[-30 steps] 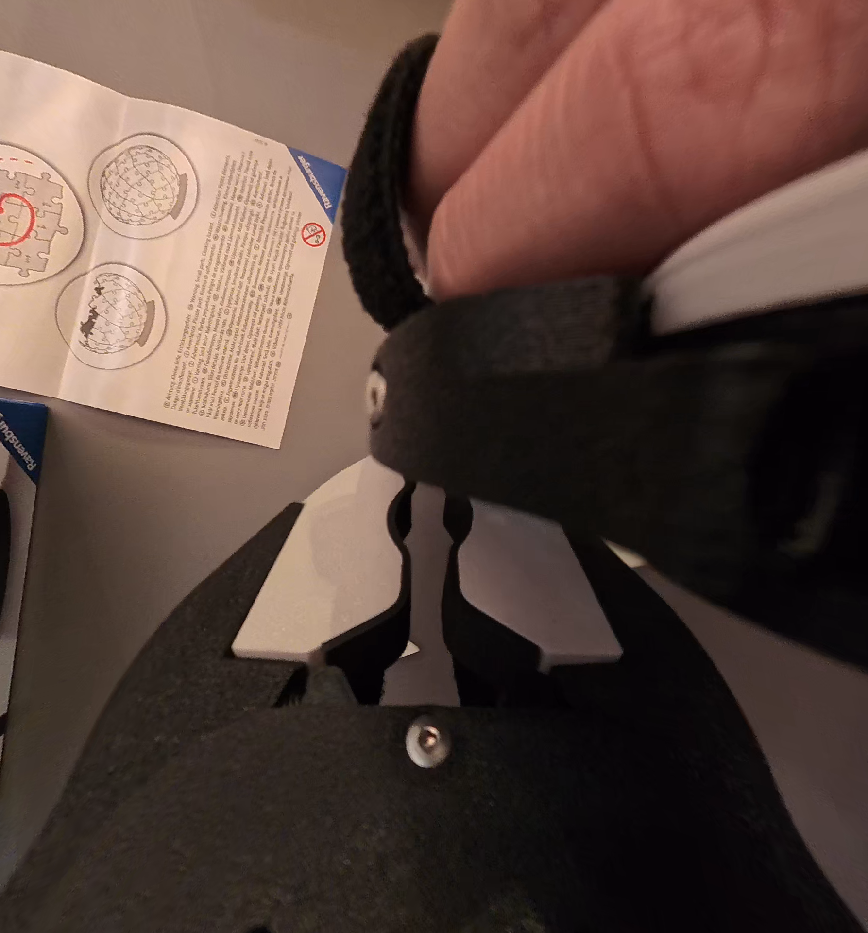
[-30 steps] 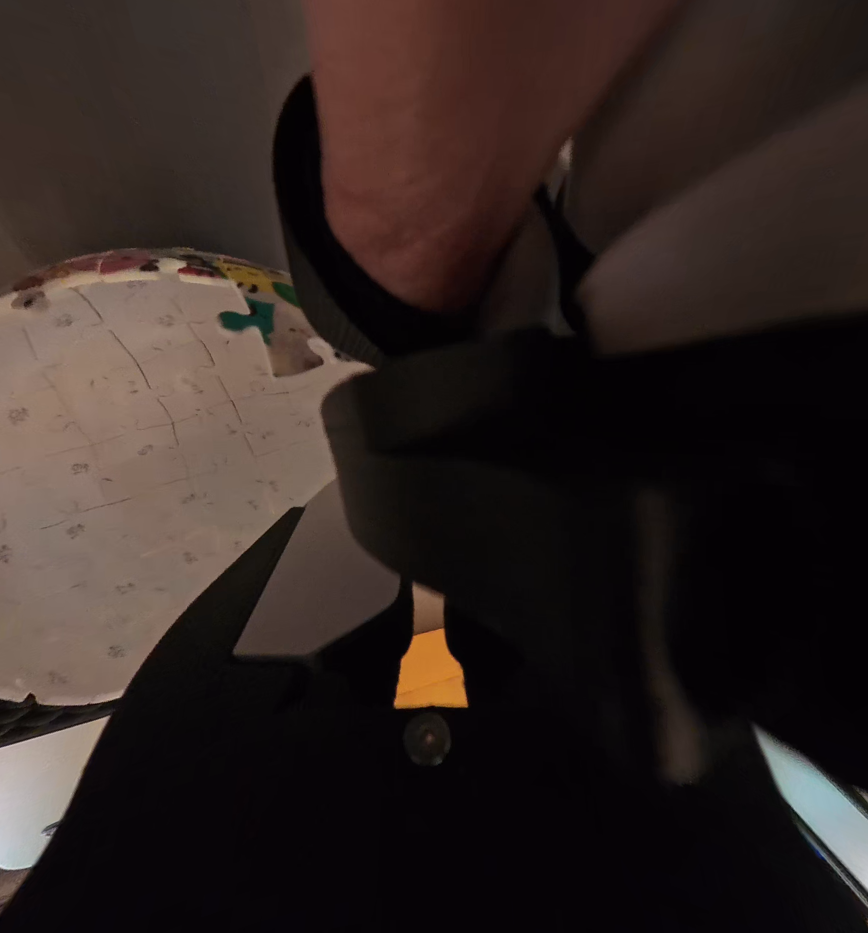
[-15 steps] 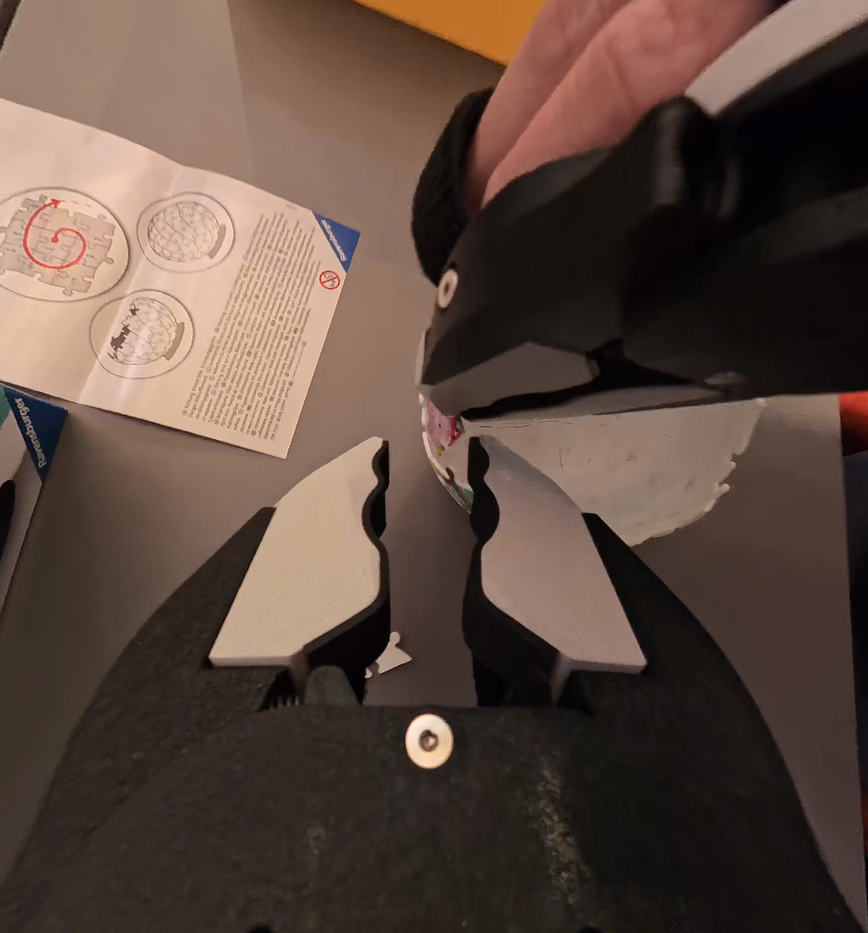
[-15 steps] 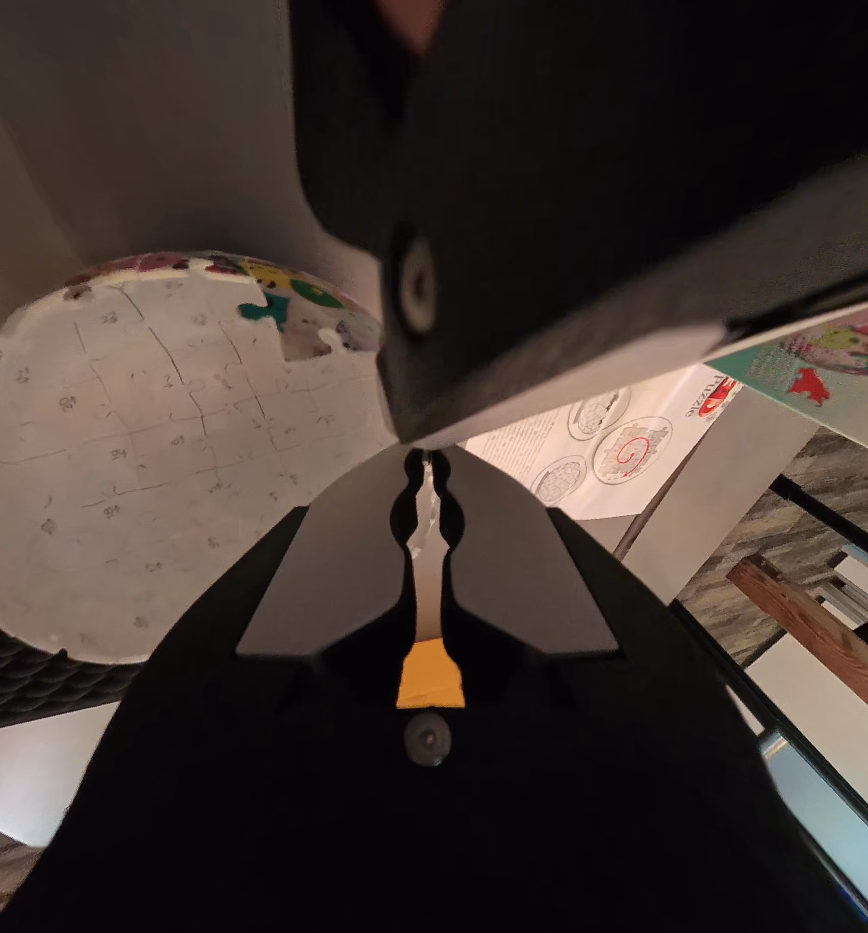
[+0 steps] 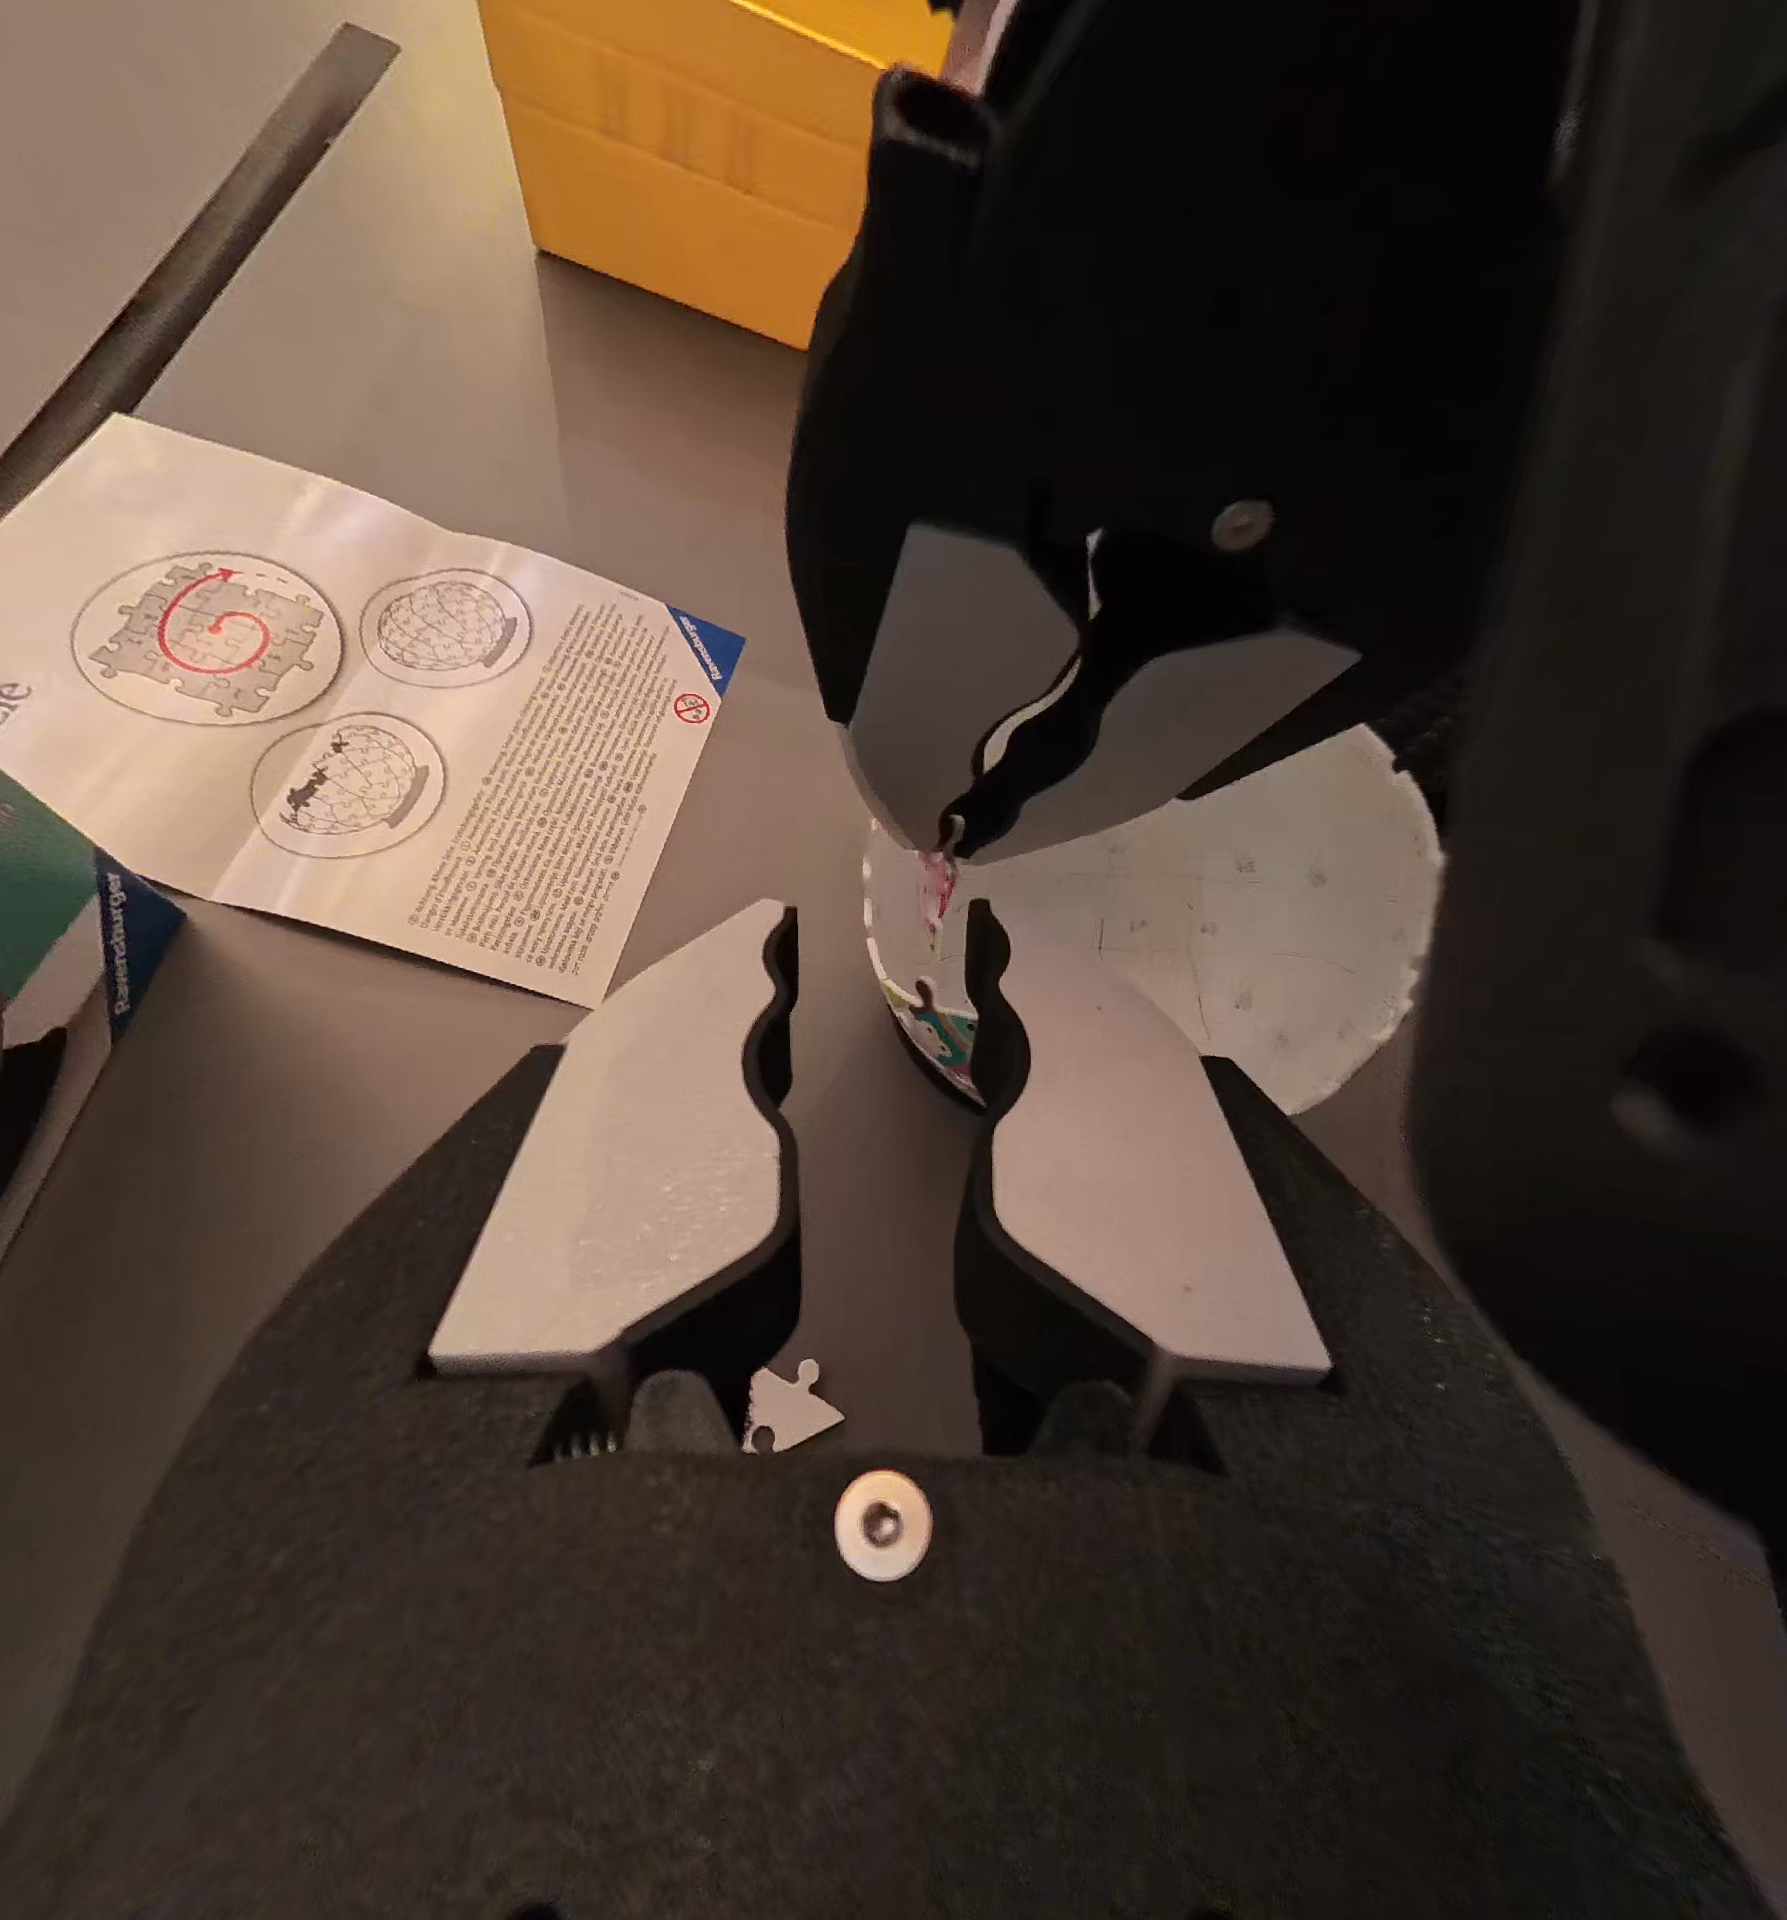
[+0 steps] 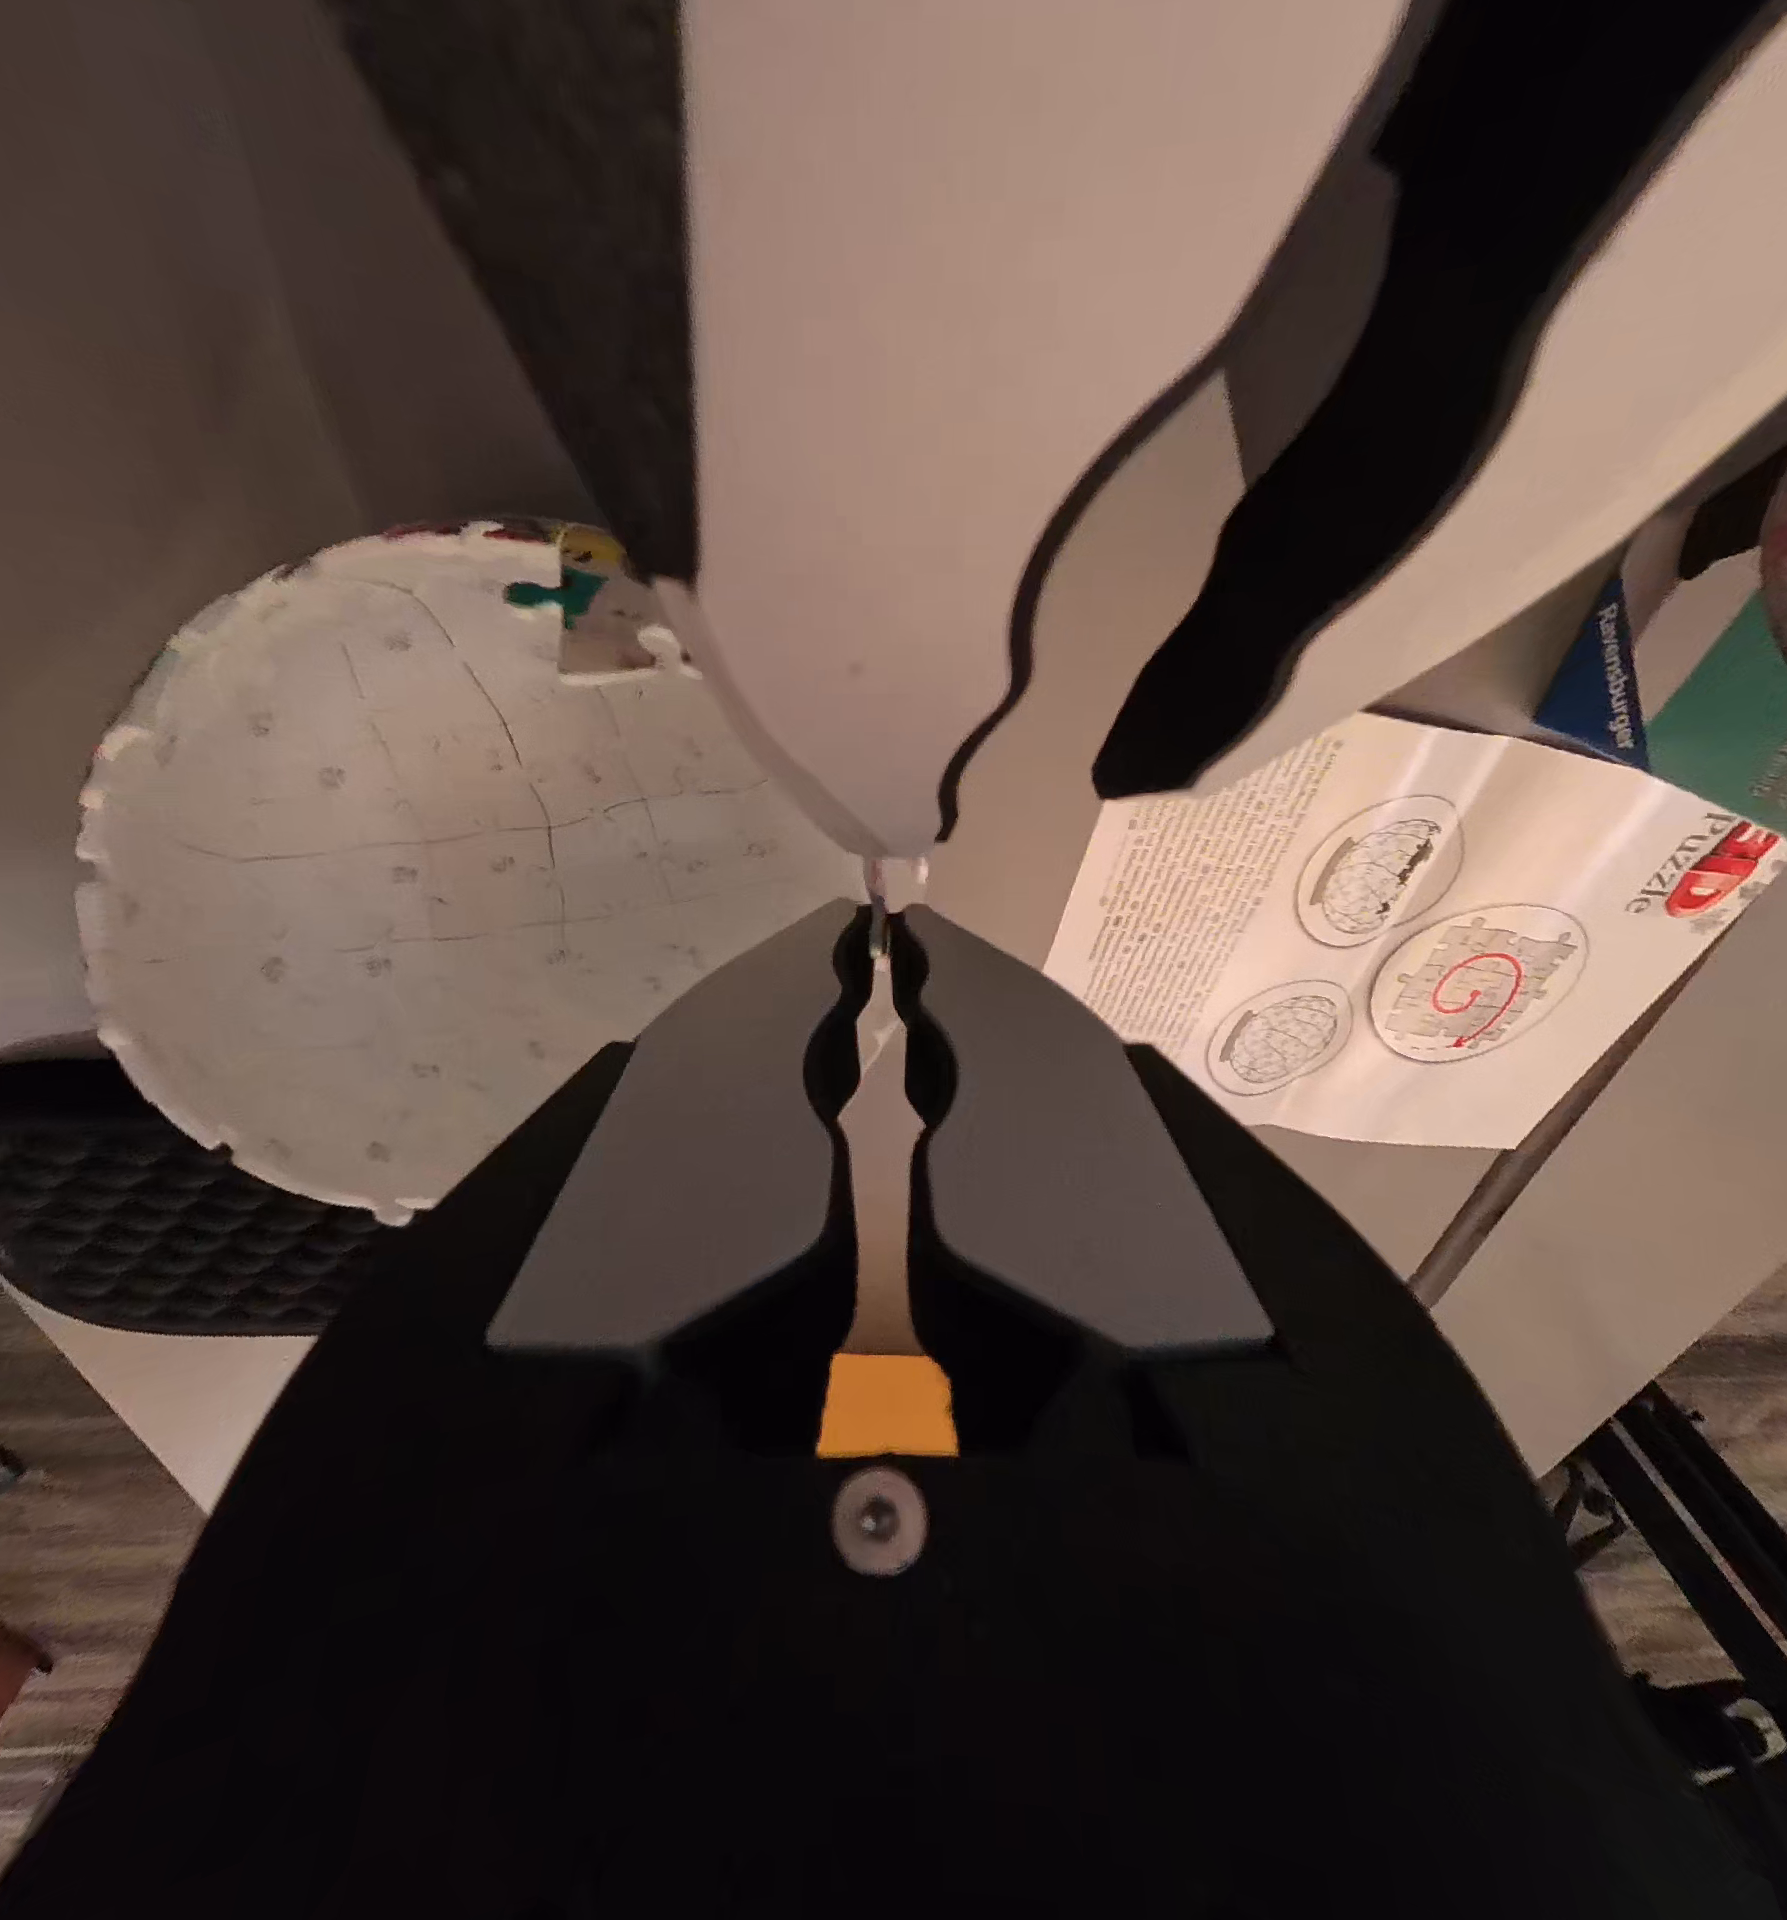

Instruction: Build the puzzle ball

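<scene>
On the grey table (image 5: 369, 343), the instruction leaflet (image 5: 349, 717) now lies fully uncovered at left. Left gripper (image 5: 881, 940) gapes empty over a loose piece (image 5: 790, 1408), no longer hidden. Right gripper (image 5: 956, 831) pinches a small puzzle piece (image 6: 881, 914), mostly hidden, touching the half-built puzzle ball (image 6: 401, 883), partly cut off behind it.

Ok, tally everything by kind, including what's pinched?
Half-built white puzzle ball shell: 1
Small white puzzle pieces: 2 (one lying loose, one in right gripper)
Folded white paper leaflet: 1
Boxes: 2 (yellow cardboard, teal-and-blue)
Total: 6
</scene>
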A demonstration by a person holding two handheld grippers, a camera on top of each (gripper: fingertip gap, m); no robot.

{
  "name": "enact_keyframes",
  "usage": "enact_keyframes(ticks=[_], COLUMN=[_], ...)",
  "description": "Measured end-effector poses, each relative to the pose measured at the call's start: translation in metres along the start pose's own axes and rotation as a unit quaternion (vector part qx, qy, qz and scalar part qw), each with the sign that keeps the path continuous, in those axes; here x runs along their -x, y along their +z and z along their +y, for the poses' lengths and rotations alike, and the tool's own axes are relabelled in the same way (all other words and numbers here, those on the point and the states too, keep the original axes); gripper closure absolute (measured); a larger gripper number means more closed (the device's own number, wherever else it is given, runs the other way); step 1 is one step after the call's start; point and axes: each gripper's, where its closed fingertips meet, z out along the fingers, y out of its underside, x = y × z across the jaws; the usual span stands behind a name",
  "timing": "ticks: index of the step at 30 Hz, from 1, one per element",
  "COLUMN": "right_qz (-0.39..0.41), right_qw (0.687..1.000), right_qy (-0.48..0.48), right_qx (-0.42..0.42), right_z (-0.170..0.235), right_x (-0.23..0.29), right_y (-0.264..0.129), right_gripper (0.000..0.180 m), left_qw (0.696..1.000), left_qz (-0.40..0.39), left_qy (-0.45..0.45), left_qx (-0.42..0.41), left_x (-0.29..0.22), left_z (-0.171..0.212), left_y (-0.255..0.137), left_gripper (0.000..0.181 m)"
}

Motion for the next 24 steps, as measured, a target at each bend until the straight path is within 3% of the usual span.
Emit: enact_keyframes(ticks=[24], right_qz=[-0.032], right_qw=[0.999], right_qy=[-0.029], right_qx=[0.005], right_z=[-0.004], right_x=[-0.004], right_y=[0.013], right_gripper=[0.175], left_qw=[1.000], left_qz=[0.015], left_qy=[-0.021], left_qx=[-0.004], left_x=[0.007], left_z=[0.010], left_y=[0.010], left_gripper=[0.152])
